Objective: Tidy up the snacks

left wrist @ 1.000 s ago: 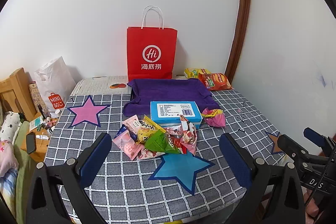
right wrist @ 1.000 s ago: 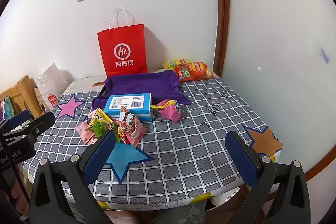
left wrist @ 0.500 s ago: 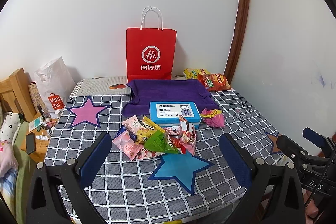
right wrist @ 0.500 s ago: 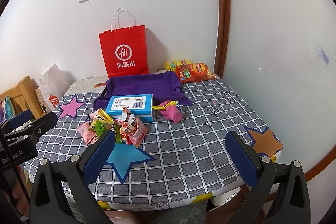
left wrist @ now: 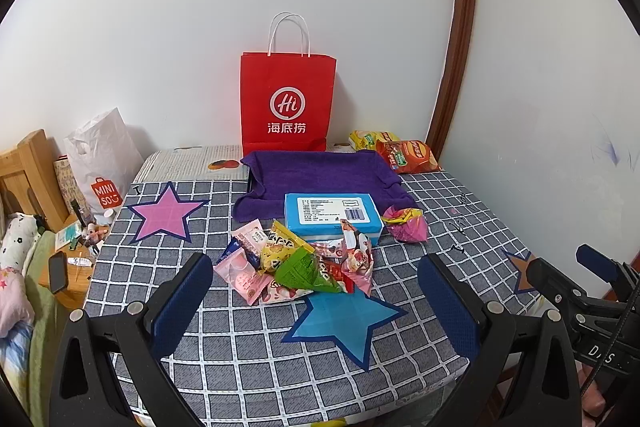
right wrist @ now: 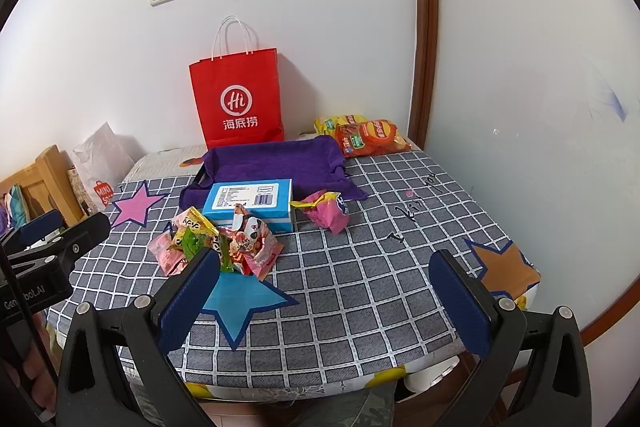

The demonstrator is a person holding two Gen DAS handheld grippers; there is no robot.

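Snacks (left wrist: 298, 261) sit heaped mid-table, just near of the blue box (left wrist: 331, 213); nothing sorted yet, I judge. My left gripper (left wrist: 316, 303) and right gripper (right wrist: 332, 293) hover empty, jaws wide. Next I'd reach far for one packet.

A loose pile of small snack packets (left wrist: 296, 263), pink, yellow, green and red, lies at centre frame in the left wrist view, overlapping one another, just below a flat blue box (left wrist: 331, 213). A crumpled pink packet (left wrist: 406, 225) lies alone right of the box. Two chip bags (left wrist: 400, 153), yellow and orange-red, lie flat at upper right.
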